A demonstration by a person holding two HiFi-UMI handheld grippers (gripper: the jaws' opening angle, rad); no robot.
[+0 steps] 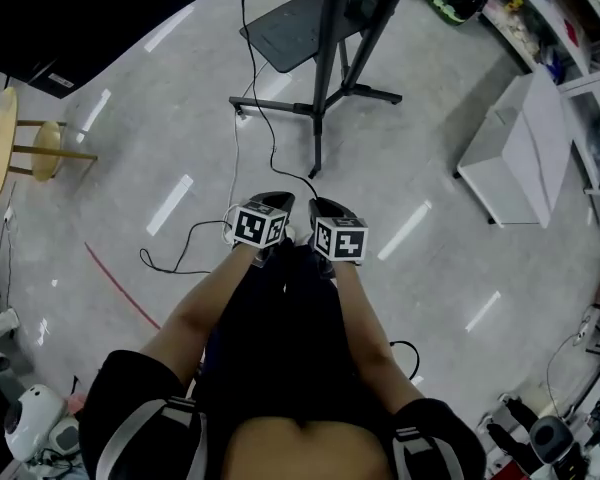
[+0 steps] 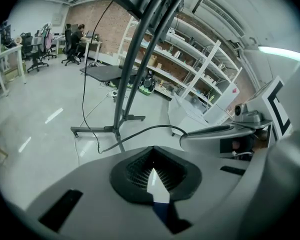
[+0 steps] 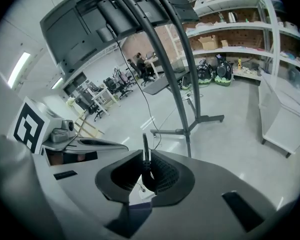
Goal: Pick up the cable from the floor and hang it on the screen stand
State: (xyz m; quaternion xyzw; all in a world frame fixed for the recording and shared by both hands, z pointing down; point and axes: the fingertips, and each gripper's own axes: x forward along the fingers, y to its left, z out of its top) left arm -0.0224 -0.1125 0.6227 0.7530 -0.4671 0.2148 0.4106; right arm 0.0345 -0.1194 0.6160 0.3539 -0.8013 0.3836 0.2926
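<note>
Floor [image 1: 430, 268]: pale grey and glossy, filling most of the head view, with streaks of reflected ceiling light and a thin red line [image 1: 120, 286] at lower left.
Screen stand [image 1: 325, 68]: black, at top centre of the head view, its posts rising toward the camera and its flat legs spread on the floor. In the right gripper view the dark screen [image 3: 85, 29] it carries fills the upper left.
Cabinet [image 1: 520, 153]: white and low, at the right of the head view, well apart from the stand.
Person [image 1: 290, 448]: seen from above at the bottom of the frame, both forearms stretched forward, one tool in each hand.
Stool [image 1: 0, 143]: round, wooden, at the left edge of the head view.
Left gripper [image 1: 273, 200]: centre of the head view, topped by a black-and-white marker cube. In its own view the jaws are pressed together at the tips, with a pale sliver showing lower down between the pads.
Right gripper [image 1: 326, 206]: just to the right of the left gripper, nearly touching it. In its own view the jaws are pinching the cable [image 3: 145, 154], which stands up thin and black from between the pads.
Cable: lifted off the floor at the pinch. In the head view it runs up the frame past the foot of the screen stand to the top edge. A further loop lies on the floor left of the left gripper (whether it is the same length, I cannot tell).
</note>
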